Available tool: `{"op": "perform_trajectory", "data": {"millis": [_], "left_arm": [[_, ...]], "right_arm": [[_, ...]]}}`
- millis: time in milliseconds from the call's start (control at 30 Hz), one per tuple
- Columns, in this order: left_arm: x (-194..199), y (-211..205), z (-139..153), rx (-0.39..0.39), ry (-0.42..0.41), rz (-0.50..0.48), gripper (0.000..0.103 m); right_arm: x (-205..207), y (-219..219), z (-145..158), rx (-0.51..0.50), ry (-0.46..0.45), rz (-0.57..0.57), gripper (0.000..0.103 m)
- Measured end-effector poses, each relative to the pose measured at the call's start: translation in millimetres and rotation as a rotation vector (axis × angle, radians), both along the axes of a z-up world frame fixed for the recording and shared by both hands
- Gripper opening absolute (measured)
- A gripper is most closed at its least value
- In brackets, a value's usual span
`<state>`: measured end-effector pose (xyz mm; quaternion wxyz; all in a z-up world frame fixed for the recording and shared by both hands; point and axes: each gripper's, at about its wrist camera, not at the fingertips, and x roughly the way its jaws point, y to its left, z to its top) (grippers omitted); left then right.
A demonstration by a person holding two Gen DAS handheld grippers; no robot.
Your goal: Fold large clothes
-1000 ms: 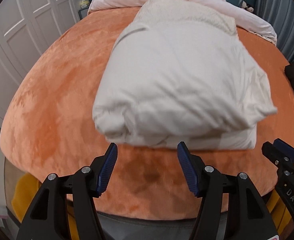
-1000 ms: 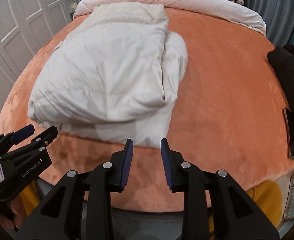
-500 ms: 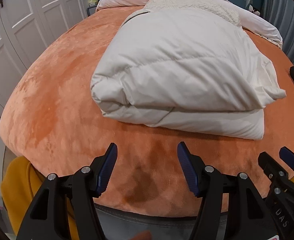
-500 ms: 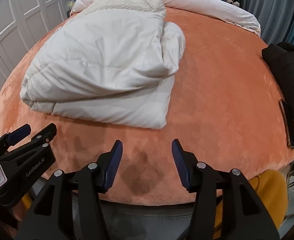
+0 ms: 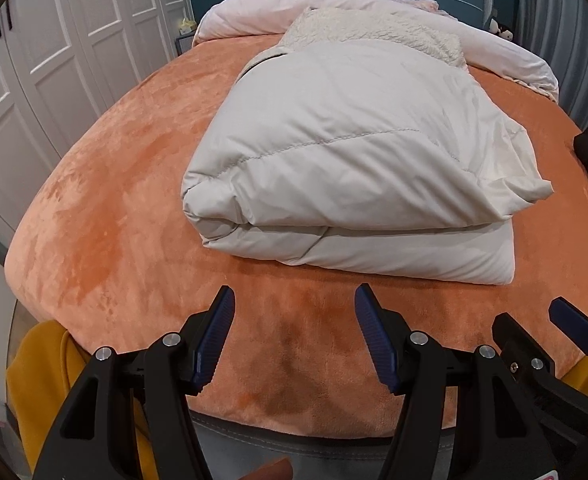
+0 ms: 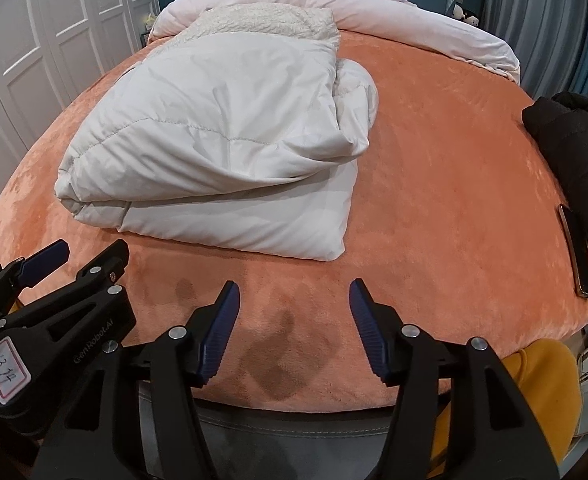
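- A big white puffy coat lies folded on the orange blanket that covers the bed
- The coat is folded over on itself, with a top layer on a flat bottom layer
- Its fluffy cream collar is at the far end, touching the pale pink quilt bunched at the head of the bed
- The left gripper hangs over the near edge of the bed, a little way from the coat, with its blue pads wide apart and nothing between them
- The right gripper is beside it, also near the bed edge; its jaws have just been opening and they hold nothing
- Neither gripper touches the coat
- A black coat sits at the right side of the bed, well apart from the white one
- A dark phone lies just beside the black coat
- White cupboard doors stand on the left
- Some yellow cloth shows below the bed edge
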<state>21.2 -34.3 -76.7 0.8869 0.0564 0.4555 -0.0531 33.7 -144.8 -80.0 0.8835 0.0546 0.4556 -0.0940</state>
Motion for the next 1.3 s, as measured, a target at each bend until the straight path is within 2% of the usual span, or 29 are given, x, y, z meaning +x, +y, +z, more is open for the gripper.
{"op": "perform_trajectory", "data": {"millis": [333, 1300], "left_arm": [[-1.8, -0.5, 1.6, 0.018, -0.03, 0.009, 0.061], [-0.8, -2.5, -3.0, 0.017, -0.017, 0.01, 0.059]], "right_arm": [[-3.2, 0.3, 0.3, -0.003, -0.007, -0.012, 0.055], [-6.9, -6.2, -2.9, -0.021, -0.012, -0.017, 0.055]]}}
